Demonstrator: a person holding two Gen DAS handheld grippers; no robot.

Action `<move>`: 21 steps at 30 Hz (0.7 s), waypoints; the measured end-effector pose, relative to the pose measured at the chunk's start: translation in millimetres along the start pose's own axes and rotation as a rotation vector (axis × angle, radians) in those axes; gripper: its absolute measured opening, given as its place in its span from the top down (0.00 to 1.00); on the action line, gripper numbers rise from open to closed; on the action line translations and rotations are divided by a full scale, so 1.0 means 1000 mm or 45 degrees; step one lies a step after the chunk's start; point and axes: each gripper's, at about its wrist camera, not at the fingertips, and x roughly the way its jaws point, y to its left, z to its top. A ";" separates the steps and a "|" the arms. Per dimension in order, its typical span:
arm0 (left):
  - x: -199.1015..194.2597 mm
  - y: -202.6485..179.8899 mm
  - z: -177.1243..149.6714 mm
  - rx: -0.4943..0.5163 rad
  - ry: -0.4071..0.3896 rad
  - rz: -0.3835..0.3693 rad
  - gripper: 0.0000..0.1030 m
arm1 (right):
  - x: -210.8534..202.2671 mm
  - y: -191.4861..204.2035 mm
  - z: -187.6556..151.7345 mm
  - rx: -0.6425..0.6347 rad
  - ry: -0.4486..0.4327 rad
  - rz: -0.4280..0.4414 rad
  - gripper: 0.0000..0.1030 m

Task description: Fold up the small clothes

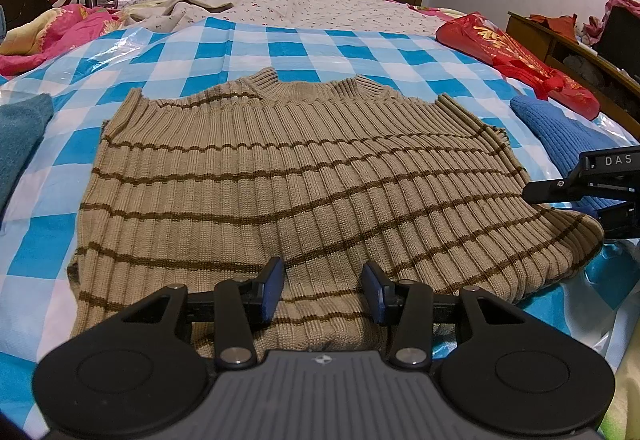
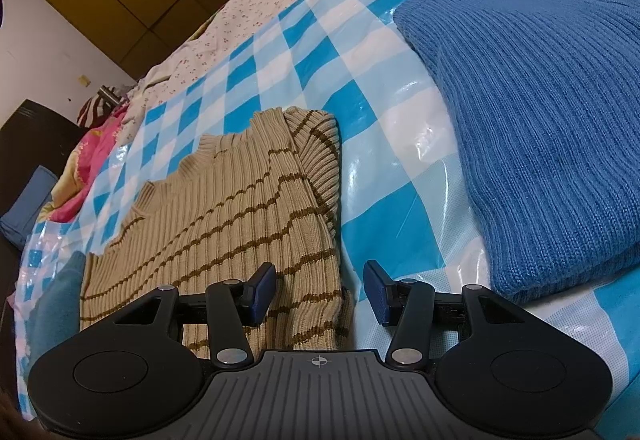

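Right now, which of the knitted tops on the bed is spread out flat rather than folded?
The tan striped sweater, lying open between both grippers. The blue knit and teal one sit folded at the sides.

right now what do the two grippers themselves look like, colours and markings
Both the left gripper and the right gripper are black, with blue ribbed pads on the fingers, silver pivot screws, round side discs and a grey ridged plate bearing a small crosshair mark.
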 end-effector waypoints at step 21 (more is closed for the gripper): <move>0.001 -0.001 0.000 0.017 -0.004 0.013 0.47 | 0.001 -0.004 0.000 0.007 0.014 0.045 0.53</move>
